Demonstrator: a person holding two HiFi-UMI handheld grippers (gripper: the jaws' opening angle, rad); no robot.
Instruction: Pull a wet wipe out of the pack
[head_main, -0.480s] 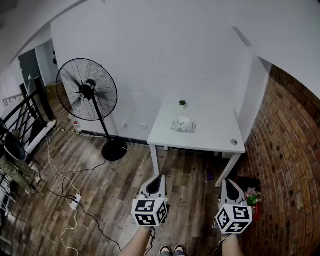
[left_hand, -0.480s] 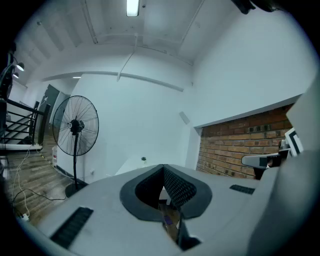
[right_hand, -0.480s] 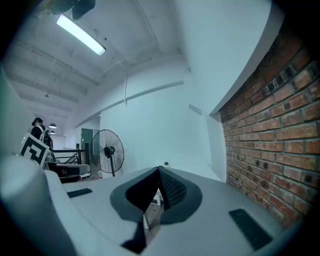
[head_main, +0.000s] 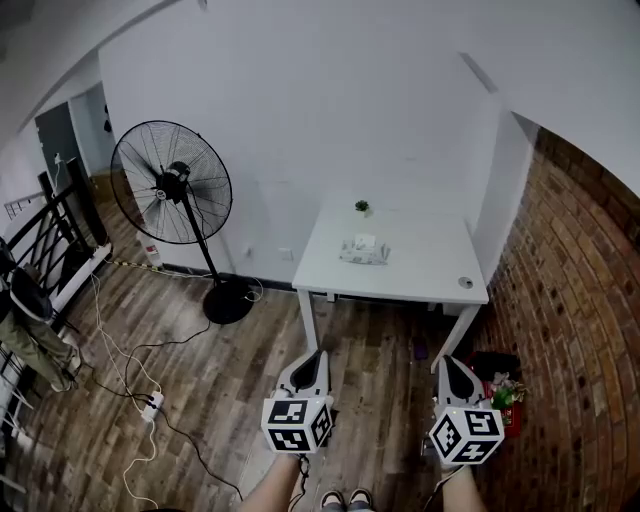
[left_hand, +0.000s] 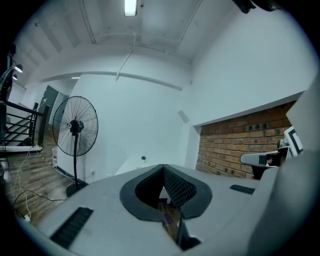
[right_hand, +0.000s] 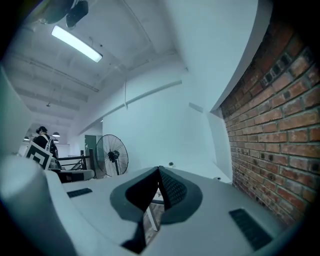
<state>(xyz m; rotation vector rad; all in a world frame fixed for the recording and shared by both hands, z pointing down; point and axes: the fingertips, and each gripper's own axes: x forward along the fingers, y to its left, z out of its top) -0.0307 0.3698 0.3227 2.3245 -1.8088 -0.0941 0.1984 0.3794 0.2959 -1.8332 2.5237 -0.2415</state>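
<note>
Wipe pack (head_main: 363, 250) is lying flat on the white bench (head_main: 420, 272), approx. mid-top and a bit twd the back edge. Sth white is sticking up from the pack's top; too small to tell more. A small potted plant (head_main: 361, 206) is sitting behind the pack at the bench's back edge. A small round grey item (head_main: 465, 283) is resting near the bench's front right corner; can't tell what it is.

Left tongs (head_main: 320, 354) are hovering over the wood floor (head_main: 230, 380) in front of the bench, near its front left leg and well apart from the pack. In the left gripper view the jaws are meeting tip to tip w/ nothing between them; only floor is showing thru the gap lower down. Right tongs (head_main: 445, 361) are hovering in front of the bench's front right leg, also well apart from the pack. In the right gripper view the jaws are pressing together at the tips and gripping nothing.

The brick wall (head_main: 585, 300) is running along the bench's right side. A pedestal fan (head_main: 170, 185) is standing left of the bench. Farther left of the bench, cables and a power strip (head_main: 152, 403) are lying on the floor.
</note>
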